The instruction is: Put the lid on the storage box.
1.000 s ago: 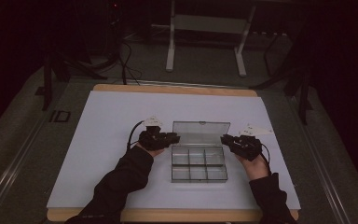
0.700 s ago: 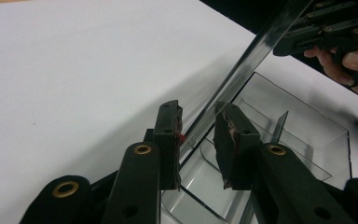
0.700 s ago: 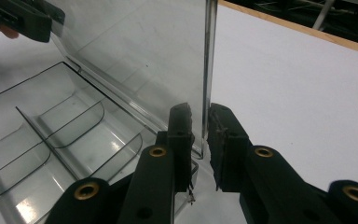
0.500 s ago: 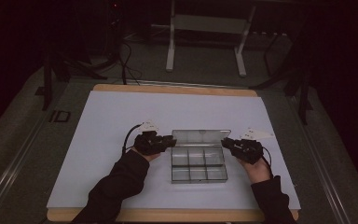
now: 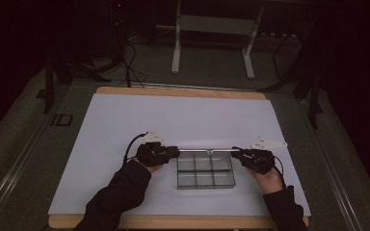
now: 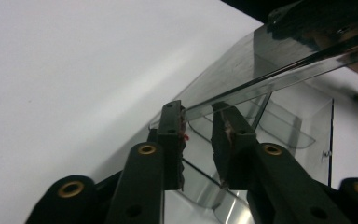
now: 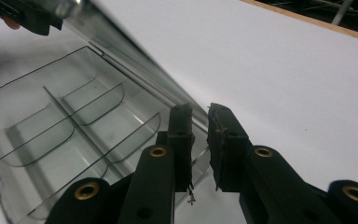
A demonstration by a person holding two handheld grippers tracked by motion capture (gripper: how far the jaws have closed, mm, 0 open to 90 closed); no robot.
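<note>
A clear plastic box (image 5: 204, 172) with several empty compartments lies on the white table cover near the front. Its hinged lid (image 5: 205, 150) stands about upright over the box's far edge and looks like a thin bright line from above. My left gripper (image 5: 176, 152) holds the lid's left end and my right gripper (image 5: 235, 152) holds its right end. In the left gripper view the lid (image 6: 279, 60) runs in between the jaws of the left gripper (image 6: 198, 114). In the right gripper view the lid (image 7: 135, 70) ends between the jaws of the right gripper (image 7: 199, 114), above the box (image 7: 65, 121).
The white cover (image 5: 125, 125) spreads over a wooden table whose edge (image 5: 173, 91) shows at the back. A metal stand (image 5: 212, 43) and cables (image 5: 130, 62) are on the dark floor beyond. A rail (image 5: 19, 159) runs along the left side.
The lid lay folded open behind the box; both grippers have swung it up and toward me, and it now stands roughly upright. Both hands shifted slightly nearer.
</note>
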